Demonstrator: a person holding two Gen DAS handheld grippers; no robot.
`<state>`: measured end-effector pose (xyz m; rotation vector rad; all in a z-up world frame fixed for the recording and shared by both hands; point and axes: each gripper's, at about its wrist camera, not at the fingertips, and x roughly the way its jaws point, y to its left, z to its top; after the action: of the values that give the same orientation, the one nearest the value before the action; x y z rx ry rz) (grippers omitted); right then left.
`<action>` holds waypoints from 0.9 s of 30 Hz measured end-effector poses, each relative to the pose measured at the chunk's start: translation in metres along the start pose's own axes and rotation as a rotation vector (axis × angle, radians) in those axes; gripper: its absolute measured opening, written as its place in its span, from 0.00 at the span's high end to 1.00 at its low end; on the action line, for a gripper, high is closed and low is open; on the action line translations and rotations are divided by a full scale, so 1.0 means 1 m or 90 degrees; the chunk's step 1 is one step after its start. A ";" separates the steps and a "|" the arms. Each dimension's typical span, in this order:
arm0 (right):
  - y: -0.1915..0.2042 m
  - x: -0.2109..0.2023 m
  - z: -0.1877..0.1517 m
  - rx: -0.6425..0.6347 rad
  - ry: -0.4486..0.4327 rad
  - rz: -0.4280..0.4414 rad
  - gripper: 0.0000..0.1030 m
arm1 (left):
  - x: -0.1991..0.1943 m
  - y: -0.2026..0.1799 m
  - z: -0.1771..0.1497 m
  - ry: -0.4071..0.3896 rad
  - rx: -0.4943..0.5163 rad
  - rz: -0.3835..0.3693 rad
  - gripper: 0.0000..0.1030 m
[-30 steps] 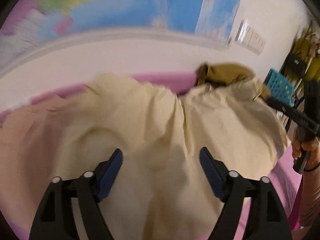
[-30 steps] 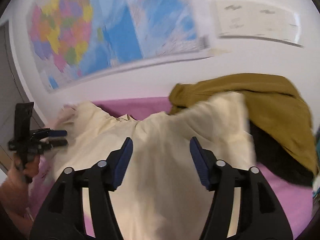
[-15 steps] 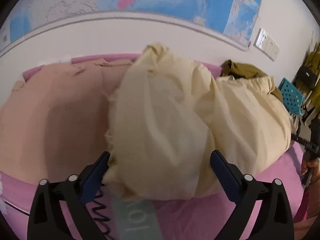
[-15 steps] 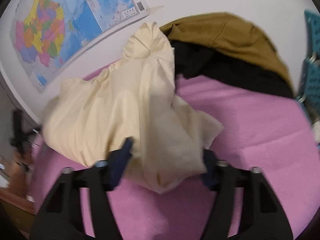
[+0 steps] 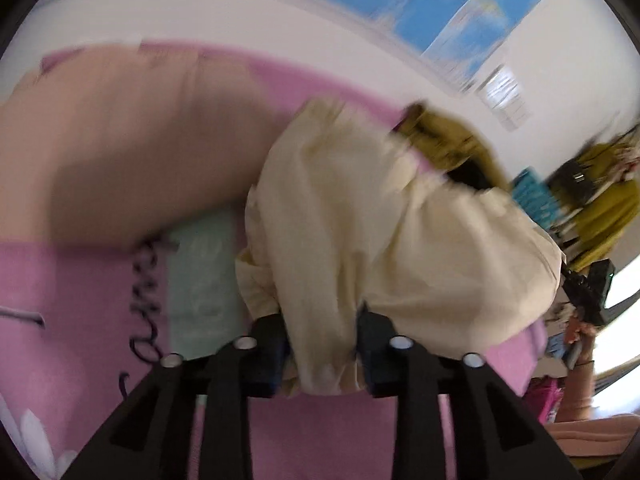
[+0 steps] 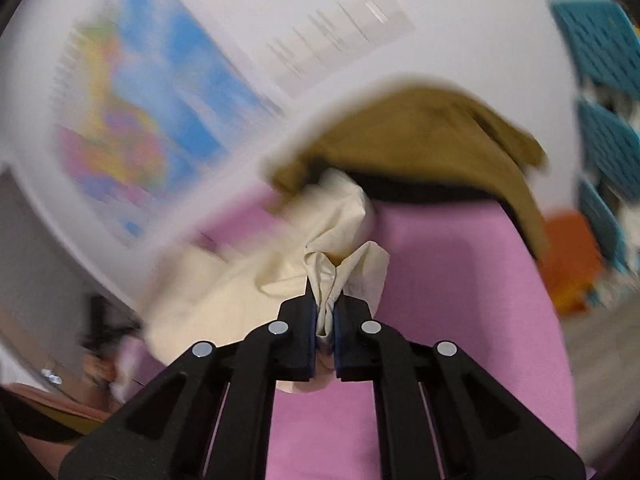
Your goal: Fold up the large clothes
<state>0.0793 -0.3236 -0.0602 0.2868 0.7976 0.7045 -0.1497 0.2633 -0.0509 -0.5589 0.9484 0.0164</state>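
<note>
Garment (image 6: 240, 292) now between hand-held gripper (image 6: 326, 316) jaws.

Pink cloth (image 6: 460, 280) covers the table. A map (image 6: 152, 120) hangs on the wall at ten o'clock. Teal baskets (image 6: 600, 128) stand at three o'clock, an orange object (image 6: 572, 256) below them. A mint strip (image 5: 200, 280) lies at eight o'clock.

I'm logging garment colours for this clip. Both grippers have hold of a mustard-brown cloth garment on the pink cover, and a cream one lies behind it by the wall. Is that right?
Not quite: the colours are swapped. The right wrist view shows the right gripper closing on the cream cloth garment, bunched between its pads; the left gripper is closing around the same one. The mustard-brown cloth garment lies behind by the wall. The pink cover is correct.
</note>
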 end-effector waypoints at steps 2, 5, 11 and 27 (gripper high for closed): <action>-0.008 0.018 -0.009 0.003 0.038 -0.051 0.87 | 0.009 -0.004 -0.002 0.002 0.011 0.045 0.44; 0.001 0.012 -0.003 0.004 -0.003 -0.107 0.52 | 0.001 -0.021 0.004 -0.026 0.052 0.110 0.36; 0.080 0.003 0.013 -0.146 -0.066 -0.083 0.42 | -0.015 -0.067 0.023 -0.103 0.159 0.157 0.25; 0.143 0.116 0.024 -0.239 0.017 -0.060 0.97 | 0.084 -0.099 0.063 -0.024 0.225 0.183 0.32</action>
<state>0.0869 -0.1395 -0.0387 -0.0995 0.6839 0.7540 -0.0270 0.1884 -0.0431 -0.0939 0.9610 0.1144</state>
